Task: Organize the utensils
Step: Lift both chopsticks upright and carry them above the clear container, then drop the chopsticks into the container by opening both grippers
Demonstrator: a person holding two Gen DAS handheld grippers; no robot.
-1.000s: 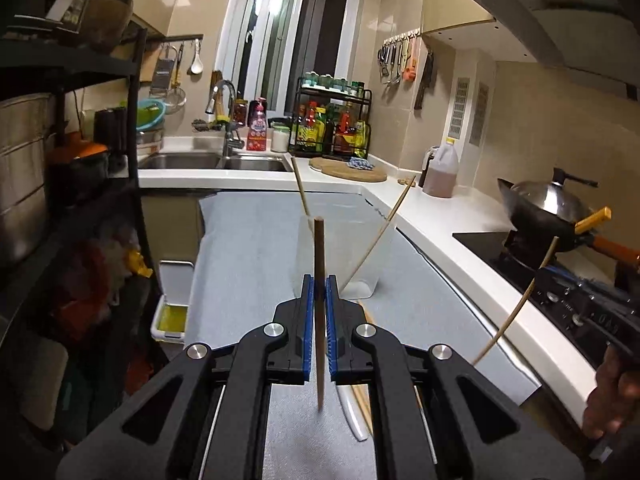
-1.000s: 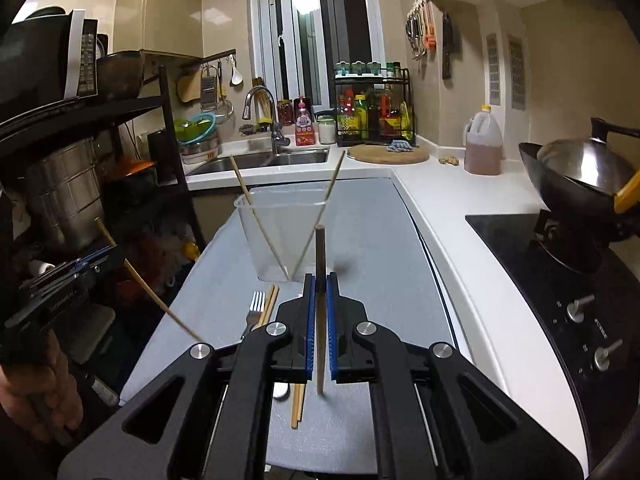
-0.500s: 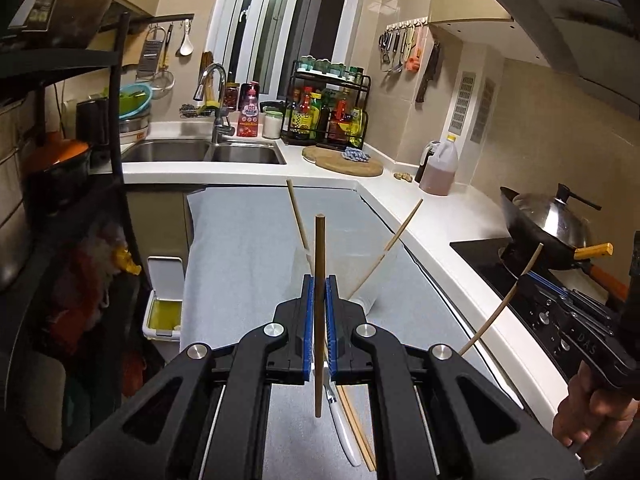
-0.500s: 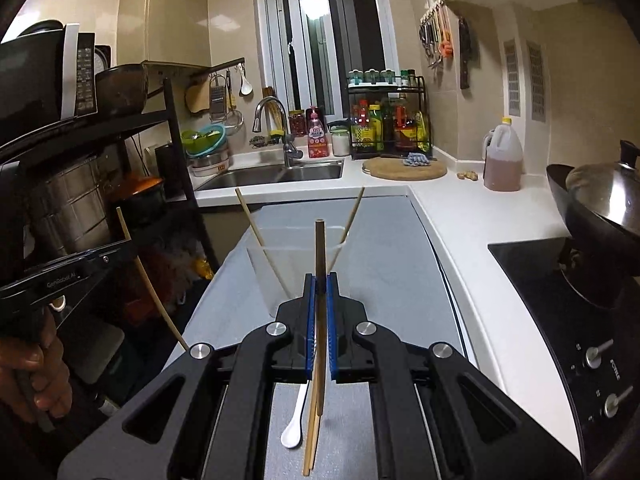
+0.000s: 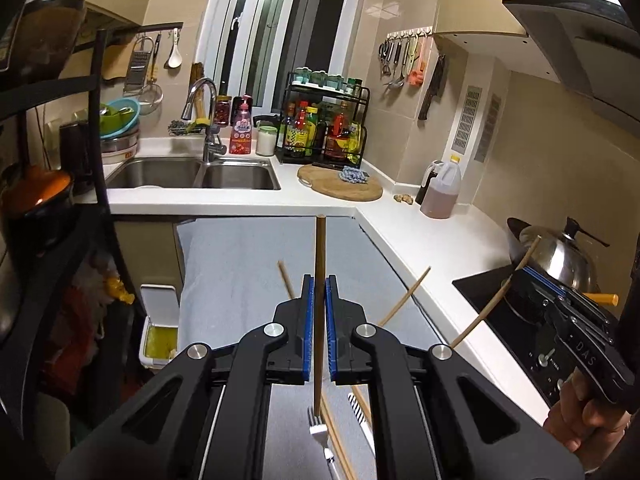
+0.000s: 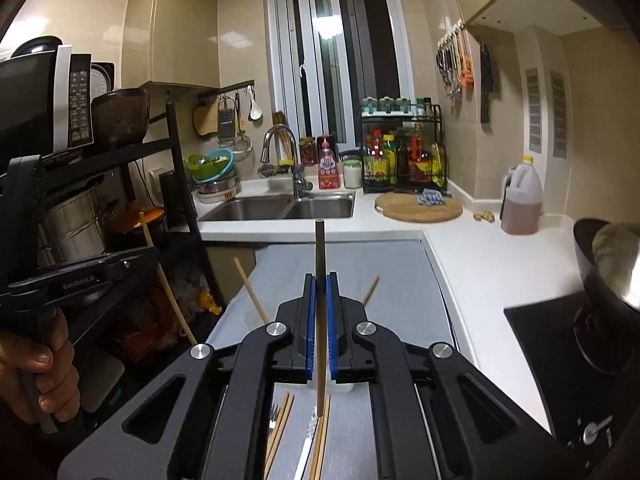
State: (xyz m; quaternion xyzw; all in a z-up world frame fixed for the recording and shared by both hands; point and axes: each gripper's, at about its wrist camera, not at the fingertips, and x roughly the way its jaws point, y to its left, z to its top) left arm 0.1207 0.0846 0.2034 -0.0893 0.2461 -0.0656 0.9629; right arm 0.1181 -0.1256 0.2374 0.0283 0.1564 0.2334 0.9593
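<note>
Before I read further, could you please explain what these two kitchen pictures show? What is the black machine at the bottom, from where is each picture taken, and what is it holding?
There is no robot here. A person holds a hand tool with two fingers in each hand, and each tool carries a wide-angle camera that looks along its fingers. One picture comes from the left gripper, the other from the right gripper; each also shows the other tool at its edge, with the person's hand around the handle.

Each gripper is shut on one upright chopstick: the left chopstick and the right chopstick.

Below lies a grey mat. On it are a fork and loose chopsticks. Two more sticks lean up behind the fingers; what holds them is hidden.
</note>
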